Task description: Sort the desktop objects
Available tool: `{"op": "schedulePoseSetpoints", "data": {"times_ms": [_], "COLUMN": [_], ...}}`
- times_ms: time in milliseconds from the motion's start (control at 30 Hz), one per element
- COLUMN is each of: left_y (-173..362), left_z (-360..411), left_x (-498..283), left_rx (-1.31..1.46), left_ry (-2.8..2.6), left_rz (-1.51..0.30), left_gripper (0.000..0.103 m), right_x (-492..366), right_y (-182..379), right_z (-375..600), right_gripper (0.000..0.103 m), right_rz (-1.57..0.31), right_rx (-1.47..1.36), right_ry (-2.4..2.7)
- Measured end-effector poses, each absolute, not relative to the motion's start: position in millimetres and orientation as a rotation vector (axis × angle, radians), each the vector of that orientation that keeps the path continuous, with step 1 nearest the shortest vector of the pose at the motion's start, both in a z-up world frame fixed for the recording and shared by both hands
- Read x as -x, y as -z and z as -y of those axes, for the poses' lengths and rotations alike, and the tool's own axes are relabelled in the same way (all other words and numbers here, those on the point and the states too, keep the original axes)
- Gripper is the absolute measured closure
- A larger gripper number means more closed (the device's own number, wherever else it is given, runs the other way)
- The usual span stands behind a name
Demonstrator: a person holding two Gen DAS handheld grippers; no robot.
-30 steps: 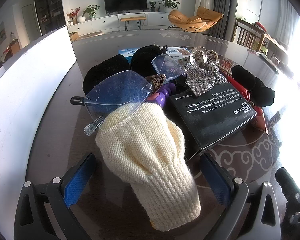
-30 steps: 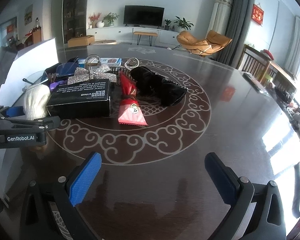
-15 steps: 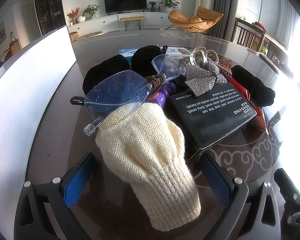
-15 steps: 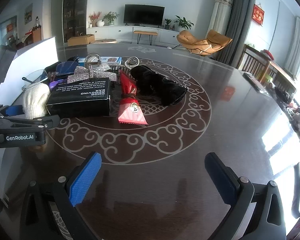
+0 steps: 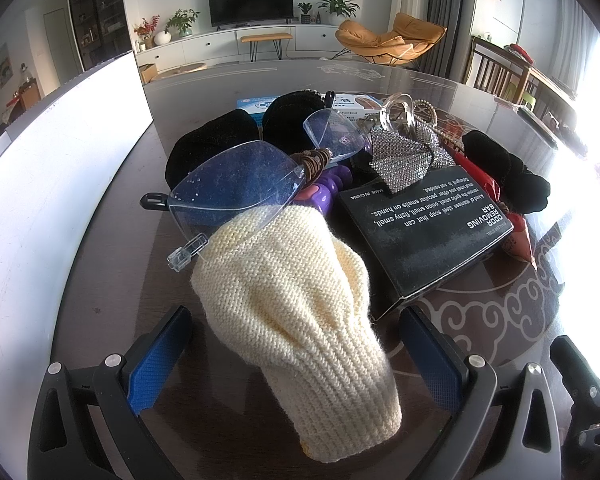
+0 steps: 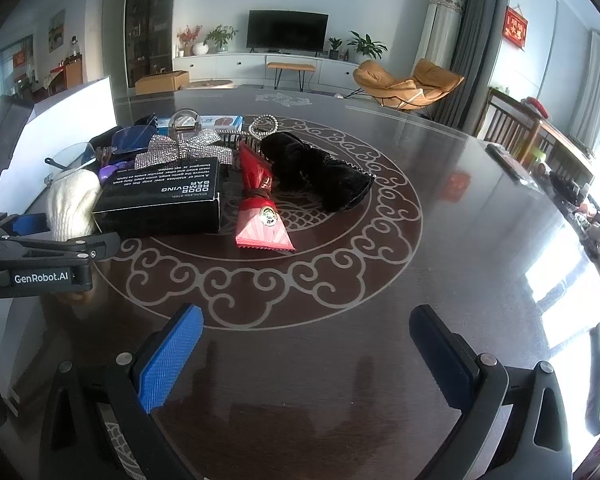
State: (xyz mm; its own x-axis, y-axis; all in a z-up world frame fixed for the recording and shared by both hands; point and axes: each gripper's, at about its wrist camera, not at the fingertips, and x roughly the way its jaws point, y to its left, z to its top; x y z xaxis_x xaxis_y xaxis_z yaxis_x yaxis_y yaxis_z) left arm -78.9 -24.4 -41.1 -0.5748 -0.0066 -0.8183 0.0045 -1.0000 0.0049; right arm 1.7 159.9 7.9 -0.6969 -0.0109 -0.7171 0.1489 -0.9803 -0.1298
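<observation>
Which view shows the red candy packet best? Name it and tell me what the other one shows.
The right wrist view. There the red candy packet lies in full, tied at the middle, beside the black box. The left wrist view shows only its edge, mostly hidden behind that box.

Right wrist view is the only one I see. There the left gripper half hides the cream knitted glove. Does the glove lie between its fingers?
Observer: Yes. The left gripper is open, and the cream knitted glove lies between its jaws. Neither pad presses it.
Operator: Does anything rest on the glove?
Observer: The clear rimless glasses lean on its far end, and one lens overlaps the knit.
Operator: And the black cardboard box?
Observer: The black cardboard box has its near corner close beside the glove's right side. I cannot tell whether they touch.
</observation>
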Motion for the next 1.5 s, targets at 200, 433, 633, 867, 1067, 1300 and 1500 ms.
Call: {"op": "schedulePoseSetpoints", "data": {"times_ms": [200,433,633,867,1067,1300,1500], "left_y": [41.2,41.4,41.4,41.5,41.5,41.6,41.7], "left_z": [24.4,24.5,24.5,24.5,24.5,24.5,24.5], "left_x": [78.9,78.9,79.0,79.3,79.3,79.3,79.3], "left_rx": [-1.446,-1.445,-1.445,-1.445,-1.445,-1.444,-1.444], "left_ry": [2.782,2.782,2.782,2.782,2.782,2.782,2.782], "left_rz": [0.004,0.003,0.003,0.003,0.003,0.003,0.003], "left_gripper": [0.000,0.000,0.000,0.000,0.000,0.000,0.000], "right_x": [-1.1,-1.8,-1.3,-1.3,-1.5,-1.8,-2.9], "right_y": [-8.0,-8.0,-7.3,-7.7,-7.7,-8.5,-9.5], "right_z": [-158.9,-161.6,-161.7,-162.7,-163.3,-164.8,-165.2], "right_gripper": [0.000,0.000,0.000,0.000,0.000,0.000,0.000], "right_rz": [-0.274,-0.258,-0.261,-0.251,-0.245,-0.238,-0.241], "right_rx": [-1.184,-1.177,-1.179,-1.174,-1.171,-1.168,-1.168], "right_ry": [2.803,2.805,2.801,2.803,2.800,2.803,2.801]}}
